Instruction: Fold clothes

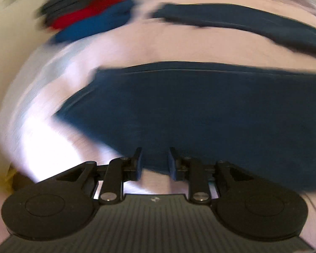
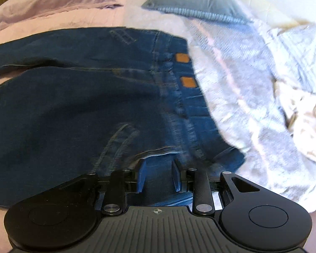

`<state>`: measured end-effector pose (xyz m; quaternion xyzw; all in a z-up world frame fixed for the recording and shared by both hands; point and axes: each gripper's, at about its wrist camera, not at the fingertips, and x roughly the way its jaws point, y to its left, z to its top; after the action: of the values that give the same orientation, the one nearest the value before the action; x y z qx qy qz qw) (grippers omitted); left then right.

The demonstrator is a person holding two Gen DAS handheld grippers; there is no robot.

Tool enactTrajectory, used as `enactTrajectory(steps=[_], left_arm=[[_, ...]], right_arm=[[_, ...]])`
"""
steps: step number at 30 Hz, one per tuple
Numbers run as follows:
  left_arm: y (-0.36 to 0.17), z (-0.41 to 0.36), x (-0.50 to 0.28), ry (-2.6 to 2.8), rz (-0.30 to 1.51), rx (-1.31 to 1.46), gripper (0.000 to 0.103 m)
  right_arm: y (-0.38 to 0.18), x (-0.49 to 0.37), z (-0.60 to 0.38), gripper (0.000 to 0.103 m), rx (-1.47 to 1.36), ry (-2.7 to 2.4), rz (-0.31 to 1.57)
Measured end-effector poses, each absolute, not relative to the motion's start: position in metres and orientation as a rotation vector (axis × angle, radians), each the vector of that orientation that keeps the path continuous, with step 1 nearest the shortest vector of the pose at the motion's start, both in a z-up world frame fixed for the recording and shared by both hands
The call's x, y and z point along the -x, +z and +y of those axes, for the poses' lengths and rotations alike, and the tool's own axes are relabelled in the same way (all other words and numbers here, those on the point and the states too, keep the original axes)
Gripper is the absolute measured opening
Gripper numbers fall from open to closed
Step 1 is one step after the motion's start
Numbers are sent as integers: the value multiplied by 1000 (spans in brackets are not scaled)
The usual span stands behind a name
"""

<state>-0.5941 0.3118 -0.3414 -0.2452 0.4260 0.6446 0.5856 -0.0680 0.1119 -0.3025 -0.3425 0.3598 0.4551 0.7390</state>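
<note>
hovering with narrow, empty gaps, the left gripper [image 1: 154,162] ahead of a leg edge and the right gripper [image 2: 158,174] over the waistband, both sit above the jeans [image 2: 73,105] spread on the bed [image 2: 63,21], so closing high risks pinching only one denim layer.

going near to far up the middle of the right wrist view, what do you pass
right gripper → jeans → pink sheet → grey-blue pillow
</note>
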Motion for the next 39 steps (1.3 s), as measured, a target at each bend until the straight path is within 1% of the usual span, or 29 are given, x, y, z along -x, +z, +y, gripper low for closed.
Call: enactTrajectory(steps=[1,3,5,6,8,11,13,15,18,21,25,26,27,28,29,30,34,39], left_arm=[[-336,312,596,1560,958,619,24],[-325,308,591,1623,902,657,20],[-314,294,568,1554,874,612,20],[-311,287,555,1505,869,596,23],[-312,271,531,1416,906,601,25],[-326,252,511,1412,1030,625,25],[-323,235,516,1426,1036,677,24],[-320,215,520,1430,1077,746,25],[-299,186,517,1450,1098,761,24],[-264,165,499,1423,1077,746,24],[-212,147,469,1383,1027,706,25],[-197,142,462,1370,1017,693,25],[-183,138,454,1356,1001,683,26],[-170,134,448,1343,987,673,27],[-160,130,442,1331,976,663,30],[-150,126,437,1319,966,653,32],[-118,101,424,1299,948,618,34],[-109,75,427,1300,935,624,34]], right_arm=[[-300,62,109,29,729,1002,776],[-295,49,103,29,661,1020,765],[-292,40,100,29,596,1089,785],[-294,37,99,29,578,1128,801],[-303,36,98,29,597,1208,834],[-322,25,78,29,704,1182,879],[-327,15,61,29,723,1161,928],[-318,2,42,29,663,1156,995],[-305,-5,32,30,766,1042,1120],[-274,-9,11,30,669,1080,1159],[-232,2,8,31,623,1186,1187],[-222,7,8,34,618,1210,1193],[-212,12,8,45,613,1233,1198],[-201,17,7,51,605,1258,1195],[-193,23,8,60,598,1279,1183],[-185,29,11,64,592,1298,1168],[-164,47,7,66,615,1338,1131],[-150,57,-14,66,673,1342,1117]])
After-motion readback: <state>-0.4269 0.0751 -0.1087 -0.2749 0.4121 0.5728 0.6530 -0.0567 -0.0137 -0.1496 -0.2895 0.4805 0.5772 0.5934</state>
